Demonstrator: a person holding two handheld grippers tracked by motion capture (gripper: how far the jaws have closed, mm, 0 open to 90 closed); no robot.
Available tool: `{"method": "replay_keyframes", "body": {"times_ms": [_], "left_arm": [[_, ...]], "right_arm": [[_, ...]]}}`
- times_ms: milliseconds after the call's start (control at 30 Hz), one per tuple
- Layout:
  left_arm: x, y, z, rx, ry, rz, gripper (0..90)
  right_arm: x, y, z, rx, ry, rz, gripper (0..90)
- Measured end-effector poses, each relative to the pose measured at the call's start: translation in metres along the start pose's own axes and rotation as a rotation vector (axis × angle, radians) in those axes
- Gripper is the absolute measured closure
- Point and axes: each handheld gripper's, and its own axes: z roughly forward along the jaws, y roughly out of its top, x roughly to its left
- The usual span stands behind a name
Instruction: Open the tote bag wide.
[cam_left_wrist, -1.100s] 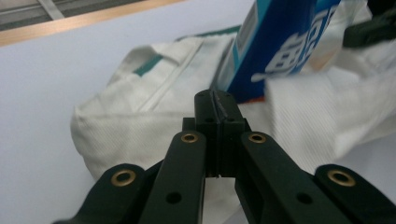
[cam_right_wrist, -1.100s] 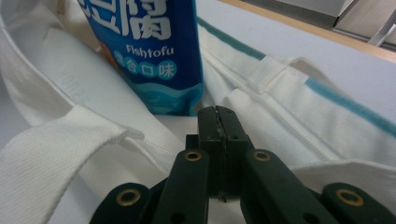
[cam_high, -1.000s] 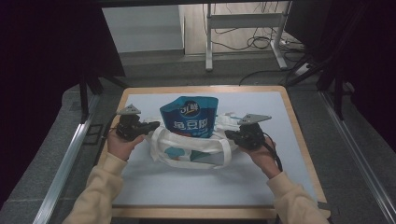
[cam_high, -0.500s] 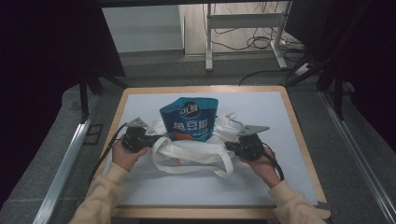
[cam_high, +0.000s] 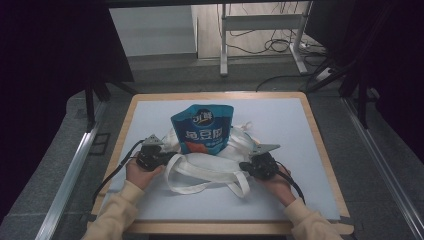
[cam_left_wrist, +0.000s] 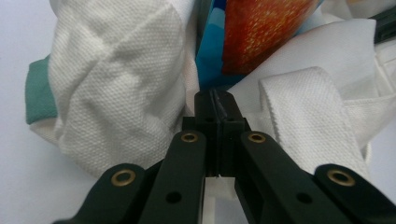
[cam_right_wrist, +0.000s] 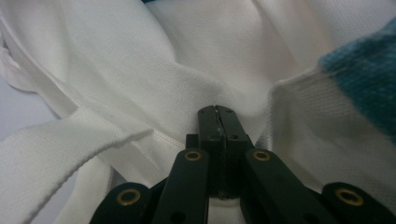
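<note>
The white woven cotton tote bag (cam_high: 210, 167) lies slumped in the middle of the pale blue table mat (cam_high: 300, 130), with a blue stand-up snack pouch (cam_high: 202, 129) standing in it. The cloth is soft and light and will sag, so I judge the rim best to hold. The left gripper (cam_high: 159, 154) and the right gripper (cam_high: 248, 165) are each clamped on that rim, one at each side.

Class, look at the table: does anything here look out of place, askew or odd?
Yes. The blue snack pouch sticks out of the white cloth bag, whose cloth lies slumped and crumpled round it, with its handles sprawled loose across the table. Nothing looks spilled or torn.
</note>
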Motion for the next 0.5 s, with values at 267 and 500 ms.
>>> {"method": "replay_keyframes", "body": {"times_ms": [267,500], "left_arm": [[0.0,0.004,-0.005,-0.012,-0.003,-0.003,90.0],[-0.005,0.027,-0.019,-0.056,0.007,0.025,90.0]], "right_arm": [[0.001,0.004,-0.005,-0.027,-0.001,0.003,89.1],[0.012,0.028,-0.021,-0.123,-0.003,-0.022,89.1]]}}
